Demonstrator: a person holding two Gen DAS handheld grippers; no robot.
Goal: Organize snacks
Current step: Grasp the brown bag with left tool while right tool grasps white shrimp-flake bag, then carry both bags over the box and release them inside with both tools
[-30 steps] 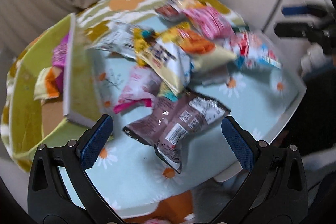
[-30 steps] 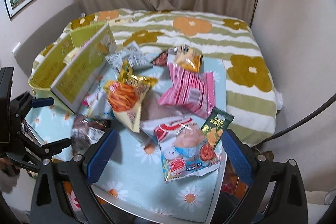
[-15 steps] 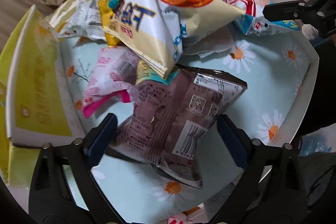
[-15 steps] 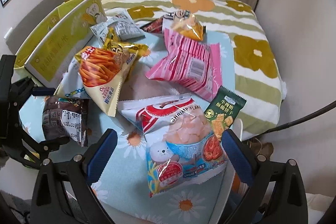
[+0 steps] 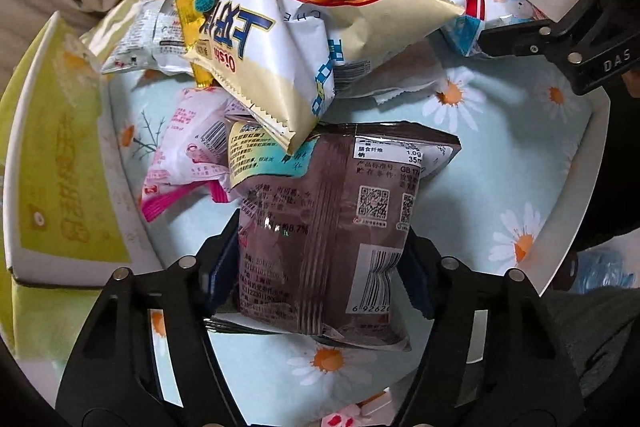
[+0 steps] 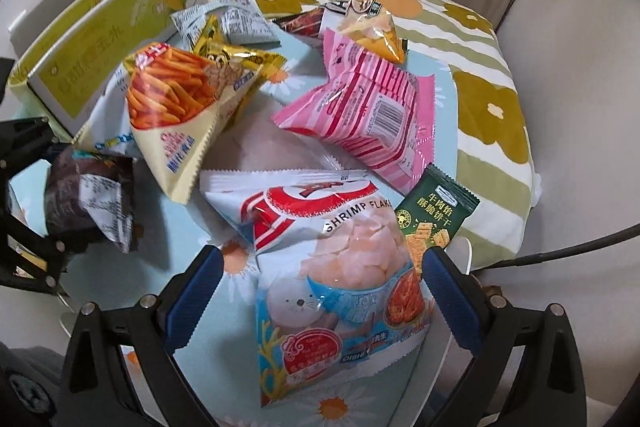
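My left gripper is shut on a brown snack bag, its pads pressed into both sides; the bag also shows in the right wrist view. My right gripper is open, its blue pads on either side of a shrimp flakes bag lying on the table. Several more snack bags are piled behind: a cream fries bag, a pink striped bag, a small green biscuit packet.
A yellow-green cardboard box stands open at the table's left edge, also in the right wrist view. The small table has a daisy-print cloth. A flowered bed lies behind it.
My left gripper moved forward and closed on the brown bag. My right gripper came down closer over the shrimp flakes bag, still open.
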